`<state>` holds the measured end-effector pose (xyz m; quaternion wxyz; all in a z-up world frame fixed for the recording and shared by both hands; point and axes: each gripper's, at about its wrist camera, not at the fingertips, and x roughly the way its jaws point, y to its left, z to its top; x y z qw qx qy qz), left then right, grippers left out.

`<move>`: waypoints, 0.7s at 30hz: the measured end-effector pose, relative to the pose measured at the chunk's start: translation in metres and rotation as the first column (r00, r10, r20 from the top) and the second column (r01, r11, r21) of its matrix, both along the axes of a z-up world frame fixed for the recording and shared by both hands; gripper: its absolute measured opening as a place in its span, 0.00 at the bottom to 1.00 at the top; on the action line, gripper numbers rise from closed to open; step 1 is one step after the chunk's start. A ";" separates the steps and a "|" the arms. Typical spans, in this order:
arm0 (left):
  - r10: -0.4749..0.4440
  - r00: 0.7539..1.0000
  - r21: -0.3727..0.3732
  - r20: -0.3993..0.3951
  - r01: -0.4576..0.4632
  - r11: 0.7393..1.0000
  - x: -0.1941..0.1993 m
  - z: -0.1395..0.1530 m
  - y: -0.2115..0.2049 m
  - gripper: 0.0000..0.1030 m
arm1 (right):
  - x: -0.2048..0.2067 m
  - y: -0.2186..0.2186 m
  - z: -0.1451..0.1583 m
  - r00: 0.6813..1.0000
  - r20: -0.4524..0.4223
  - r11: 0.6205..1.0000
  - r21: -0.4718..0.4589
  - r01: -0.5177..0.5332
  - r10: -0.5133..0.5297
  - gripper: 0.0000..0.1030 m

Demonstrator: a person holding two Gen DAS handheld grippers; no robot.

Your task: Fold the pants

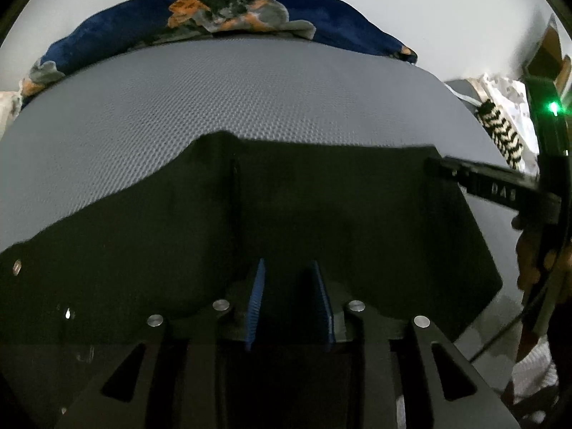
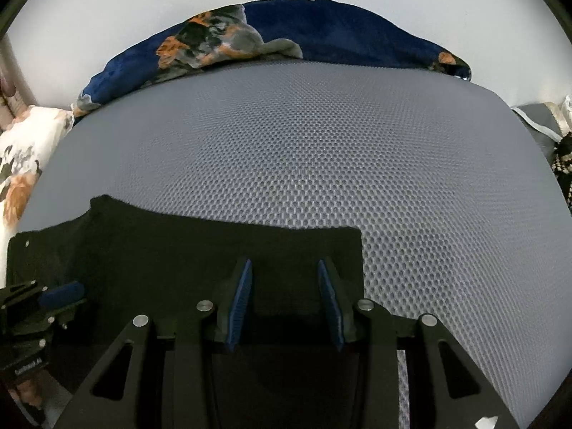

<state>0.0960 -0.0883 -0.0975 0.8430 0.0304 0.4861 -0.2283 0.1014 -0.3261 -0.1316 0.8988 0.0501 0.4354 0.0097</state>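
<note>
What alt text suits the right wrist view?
Black pants lie flat on a grey mesh mat, the right gripper over their edge with nothing visibly pinched. A blue floral blanket lies behind.

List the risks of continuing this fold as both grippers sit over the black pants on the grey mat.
1. The left gripper and right gripper both show a gap between their blue pads, with no cloth visibly pinched; lifting now may leave the black pants behind.
2. The pants' far edge is uneven, stepped at one end, so a fold could come out crooked.
3. The grippers work close together and could collide.
</note>
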 end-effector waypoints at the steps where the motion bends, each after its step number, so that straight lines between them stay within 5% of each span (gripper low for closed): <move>1: 0.001 1.000 0.004 0.005 -0.001 1.000 -0.005 0.000 0.002 0.30 | -0.004 0.000 0.000 1.000 -0.003 1.000 0.006 -0.001 0.001 0.35; 21: 0.065 0.995 -0.040 -0.071 -0.068 0.997 -0.056 0.003 0.062 0.47 | -0.065 0.038 -0.022 0.995 -0.084 0.998 0.030 -0.055 0.058 0.37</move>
